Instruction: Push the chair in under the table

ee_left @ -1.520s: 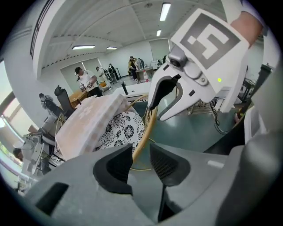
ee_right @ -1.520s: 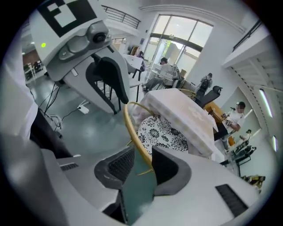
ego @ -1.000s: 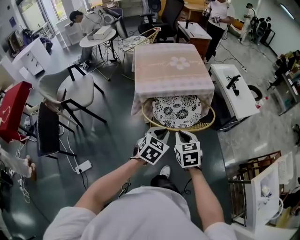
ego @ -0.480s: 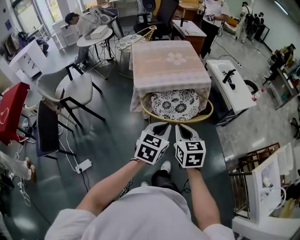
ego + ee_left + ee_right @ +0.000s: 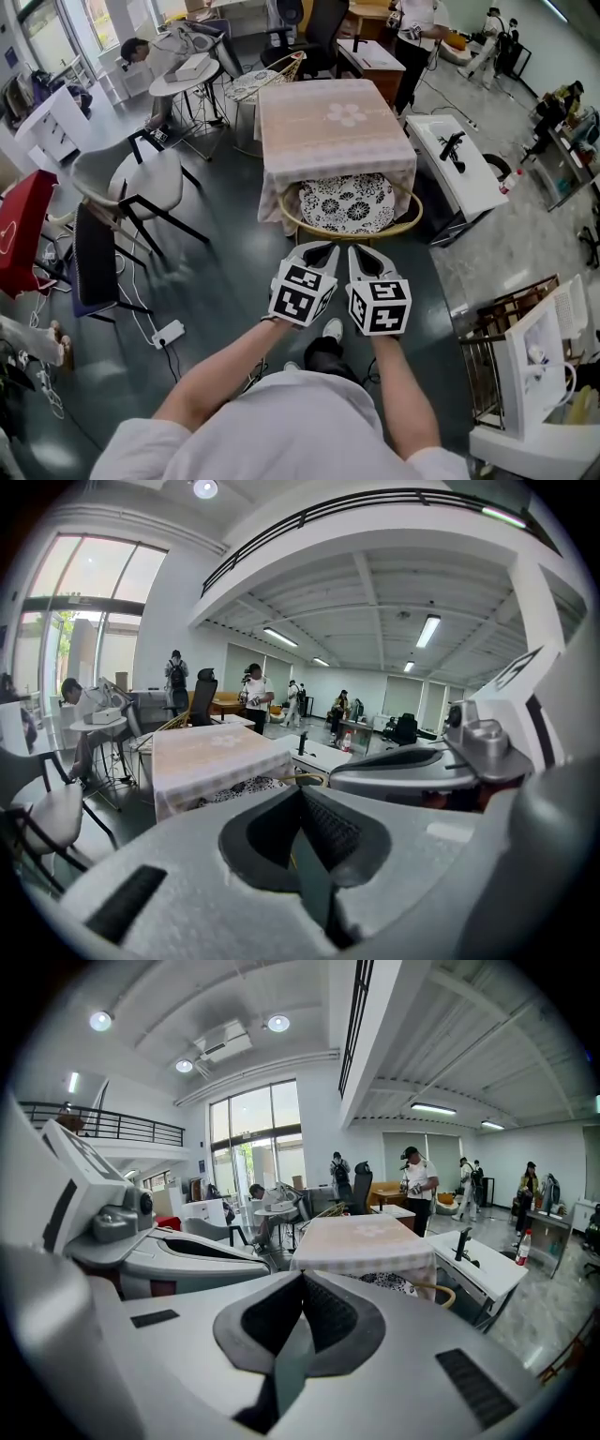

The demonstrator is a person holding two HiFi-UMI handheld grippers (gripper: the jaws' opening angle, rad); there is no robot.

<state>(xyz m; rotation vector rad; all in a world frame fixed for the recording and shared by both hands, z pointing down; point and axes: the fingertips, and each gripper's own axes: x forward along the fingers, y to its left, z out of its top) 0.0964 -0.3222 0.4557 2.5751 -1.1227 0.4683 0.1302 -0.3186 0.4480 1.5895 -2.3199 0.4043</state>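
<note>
Chair (image 5: pixel 352 202) part-way under the desk (image 5: pixel 328 127)
My left hand-held gripper (image 5: pixel 322 250) and right hand-held gripper (image 5: pixel 362 251) are clenched, empty; I judge it light, stiff, pushable at the rim (image 5: pixel 349 236)

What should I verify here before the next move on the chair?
1. Left gripper shut and empty: ok.
2. Right gripper shut and empty: ok.
3. Both grippers apart from the chair, with floor showing between them and it: ok.
4. Chair lined up with the table: ok, roughly centred on its near side.
5. Chair fully under the table: not ok, much of the seat shows outside the cloth edge.
6. Chair legs free to slide: cannot tell, they are hidden.
</note>
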